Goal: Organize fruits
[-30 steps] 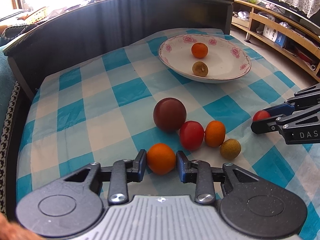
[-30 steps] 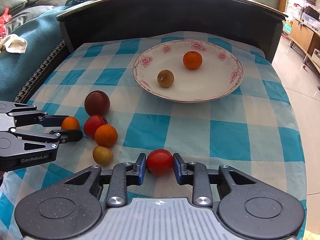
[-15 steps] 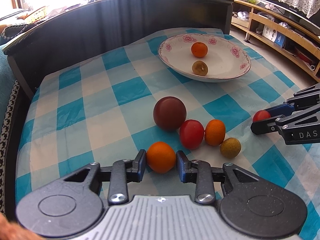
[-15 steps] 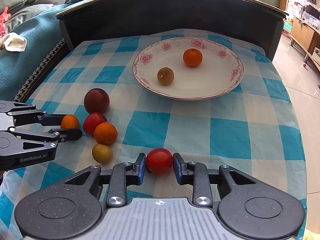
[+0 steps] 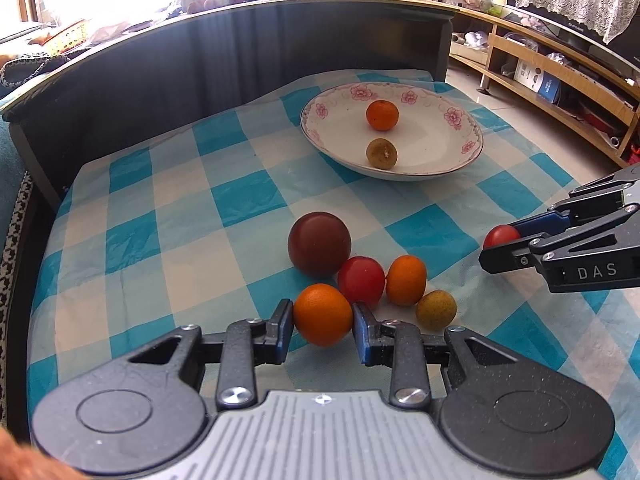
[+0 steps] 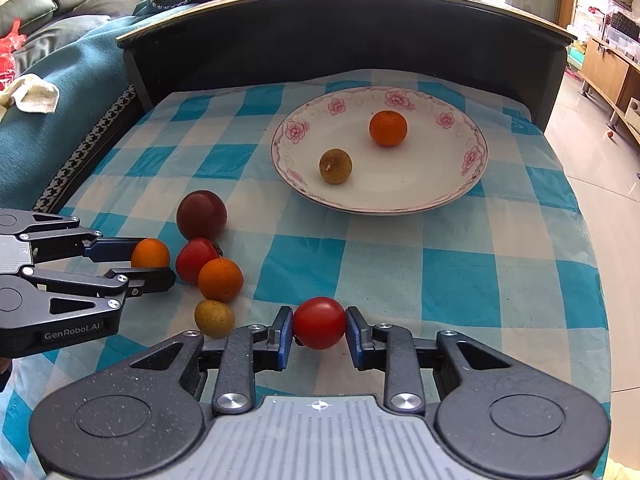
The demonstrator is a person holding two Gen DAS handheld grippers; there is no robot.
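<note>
My left gripper [image 5: 322, 318] is shut on an orange [image 5: 322, 314], held just above the checked cloth. My right gripper [image 6: 319, 326] is shut on a red tomato [image 6: 319, 322], also a little above the cloth. The white flowered bowl [image 6: 472, 184] holds an orange [image 6: 387, 128] and a small brown-green fruit [image 6: 335, 166]. On the cloth lie a dark plum [image 6: 201, 214], a red tomato [image 6: 195, 259], an orange [image 6: 220, 279] and a small yellow-green fruit [image 6: 214, 317]. The left gripper also shows in the right wrist view [image 6: 150, 264], the right gripper in the left wrist view [image 5: 502, 246].
A blue-and-white checked cloth [image 6: 460, 272] covers the table. A dark raised rim [image 6: 340, 28] runs round its back. A teal sofa [image 6: 48, 120] is at the left, floor and wooden shelves [image 5: 560, 80] at the right.
Both grippers have risen a little with their fruits, which sit higher over the cloth. The loose fruits and the bowl have not moved.
</note>
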